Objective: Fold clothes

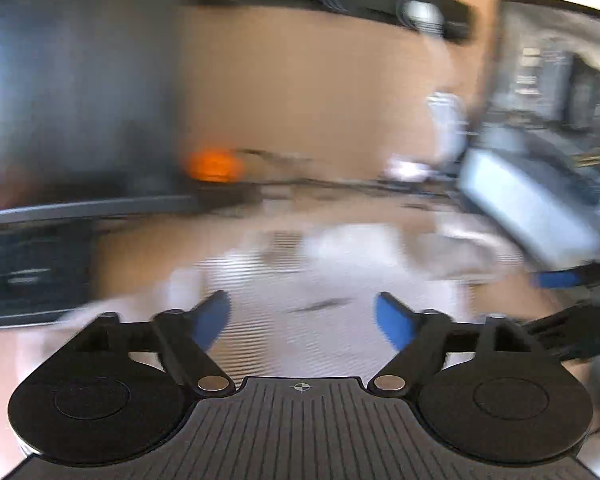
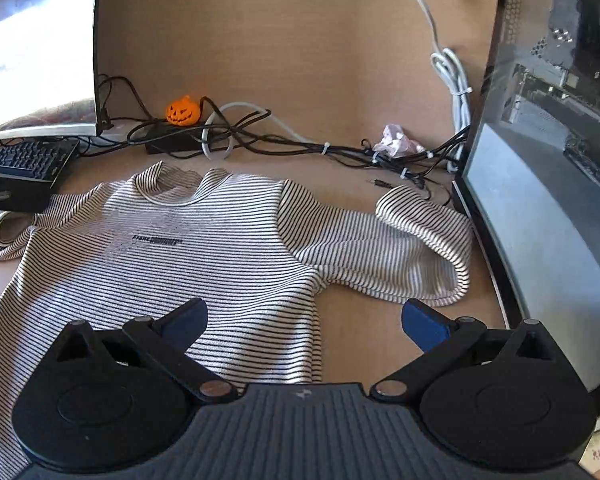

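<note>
A white shirt with thin black stripes point(image 2: 220, 248) lies face up on the wooden desk point(image 2: 300, 60), collar toward the far side. Its right sleeve point(image 2: 400, 248) lies bent toward the right. My right gripper point(image 2: 304, 320) is open and empty, above the shirt's lower right part. The left wrist view is blurred by motion. My left gripper point(image 1: 302, 316) is open and empty above the striped shirt point(image 1: 320, 288). The right gripper's blue fingertip point(image 1: 556, 280) shows at that view's right edge.
A monitor point(image 2: 36, 48) and a keyboard point(image 2: 24, 160) stand at the left. A glass-sided computer case point(image 2: 548, 160) stands at the right. An orange pumpkin figure point(image 2: 183, 111), tangled cables point(image 2: 280, 140) and a crumpled wrapper point(image 2: 396, 142) lie behind the shirt.
</note>
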Action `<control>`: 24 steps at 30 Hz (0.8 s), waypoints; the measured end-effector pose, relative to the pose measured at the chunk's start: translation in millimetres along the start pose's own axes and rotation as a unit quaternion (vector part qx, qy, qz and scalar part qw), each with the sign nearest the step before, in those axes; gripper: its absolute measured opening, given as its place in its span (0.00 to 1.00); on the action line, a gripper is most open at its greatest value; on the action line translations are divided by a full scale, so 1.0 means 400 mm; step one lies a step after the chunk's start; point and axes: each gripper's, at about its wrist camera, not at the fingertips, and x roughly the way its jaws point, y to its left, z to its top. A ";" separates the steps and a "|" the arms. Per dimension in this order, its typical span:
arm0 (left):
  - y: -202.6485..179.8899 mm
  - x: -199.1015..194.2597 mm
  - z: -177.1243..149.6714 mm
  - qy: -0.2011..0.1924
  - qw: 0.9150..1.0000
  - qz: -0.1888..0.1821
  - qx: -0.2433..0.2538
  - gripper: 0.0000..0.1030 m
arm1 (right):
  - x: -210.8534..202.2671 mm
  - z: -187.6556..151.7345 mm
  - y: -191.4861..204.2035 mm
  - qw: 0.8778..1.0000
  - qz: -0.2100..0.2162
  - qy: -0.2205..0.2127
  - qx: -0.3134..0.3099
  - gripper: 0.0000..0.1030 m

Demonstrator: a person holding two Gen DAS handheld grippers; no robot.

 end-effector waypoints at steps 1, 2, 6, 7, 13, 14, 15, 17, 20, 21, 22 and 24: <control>0.028 0.000 -0.026 0.000 0.999 0.043 0.006 0.90 | 0.005 -0.002 0.006 1.000 0.004 0.003 0.001 1.00; 0.056 0.003 -0.052 0.005 0.996 0.083 0.013 0.90 | 0.008 -0.004 0.013 1.000 0.008 0.006 0.000 1.00; 0.144 0.043 -0.133 0.040 0.986 0.143 0.081 0.83 | 0.010 -0.010 0.050 1.000 0.020 0.016 -0.016 1.00; 0.156 0.055 -0.145 0.047 0.982 0.150 0.103 0.81 | 0.008 -0.011 0.059 0.999 0.021 0.017 -0.022 1.00; 0.209 0.113 -0.138 0.068 0.977 0.163 0.119 0.47 | -0.007 -0.027 0.087 0.999 0.017 0.026 -0.028 1.00; 0.214 0.113 -0.122 0.066 0.980 0.157 0.101 0.21 | -0.009 -0.033 0.089 0.999 0.016 0.028 -0.027 1.00; 0.220 0.112 -0.105 0.065 0.983 0.150 0.083 0.19 | -0.012 -0.038 0.085 0.999 0.014 0.029 -0.024 1.00; 0.230 0.112 -0.071 0.063 0.988 0.137 0.046 0.16 | -0.019 -0.047 0.076 0.999 0.010 0.029 -0.017 1.00; 0.164 0.077 0.010 0.020 0.995 0.093 0.034 0.13 | -0.028 -0.060 0.063 1.000 0.004 0.030 -0.006 1.00; 0.130 0.071 0.041 0.008 0.997 0.074 0.036 0.12 | -0.032 -0.064 0.059 1.000 0.002 0.030 -0.003 1.00; 0.096 0.065 0.072 -0.004 0.998 0.055 0.038 0.12 | -0.035 -0.069 0.054 1.000 0.000 0.030 0.001 1.00; 0.025 0.058 0.112 -0.020 0.999 0.023 0.045 0.12 | -0.041 -0.078 0.045 0.999 -0.003 0.031 0.008 1.00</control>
